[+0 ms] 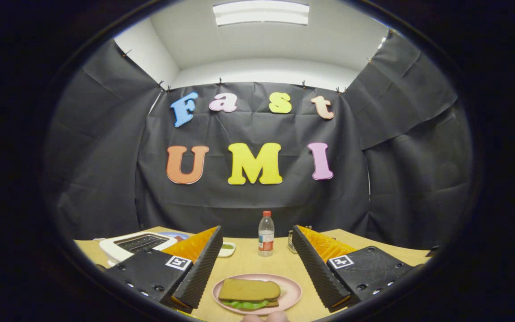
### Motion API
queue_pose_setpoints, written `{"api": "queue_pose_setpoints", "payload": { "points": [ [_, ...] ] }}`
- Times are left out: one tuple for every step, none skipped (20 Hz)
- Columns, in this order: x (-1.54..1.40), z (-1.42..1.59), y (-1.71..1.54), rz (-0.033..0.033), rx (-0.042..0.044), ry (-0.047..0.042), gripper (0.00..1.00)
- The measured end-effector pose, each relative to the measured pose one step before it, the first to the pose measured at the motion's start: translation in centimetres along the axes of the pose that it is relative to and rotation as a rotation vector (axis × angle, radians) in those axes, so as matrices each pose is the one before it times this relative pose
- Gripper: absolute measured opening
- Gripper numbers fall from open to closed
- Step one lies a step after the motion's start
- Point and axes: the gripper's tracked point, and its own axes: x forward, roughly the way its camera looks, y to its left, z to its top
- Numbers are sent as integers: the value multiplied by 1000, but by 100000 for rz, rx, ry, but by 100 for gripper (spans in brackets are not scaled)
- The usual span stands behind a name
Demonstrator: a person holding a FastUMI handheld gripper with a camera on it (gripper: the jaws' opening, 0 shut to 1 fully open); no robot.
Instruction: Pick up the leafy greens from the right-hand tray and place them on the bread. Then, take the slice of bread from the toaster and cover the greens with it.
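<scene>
A pink plate (pixel 291 293) sits on the wooden table between my fingers, close in. On it lies a sandwich: a top slice of bread (pixel 248 289) covers leafy greens (pixel 244 304), whose green edge peeks out along the near side above a lower slice. My gripper (pixel 257 273) stands open, one finger on each side of the plate, touching nothing. A white toaster (pixel 139 243) stands beyond the left finger, and its slots look dark.
A clear water bottle (pixel 266 234) with a red cap stands upright beyond the plate, near the black cloth wall. A small white dish (pixel 227 248) with something green peeks out by the left finger. A small jar (pixel 291 240) sits by the right finger.
</scene>
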Motion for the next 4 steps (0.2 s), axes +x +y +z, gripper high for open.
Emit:
{"api": "queue_pose_setpoints", "payload": {
  "points": [
    [102,-51,-18,-13,232,192,95],
    [5,-81,-42,-106,129,287,95],
    [62,-48,-44,-61,20,63,95],
    [-49,71,-6,-120,108,-10,95]
  ]
}}
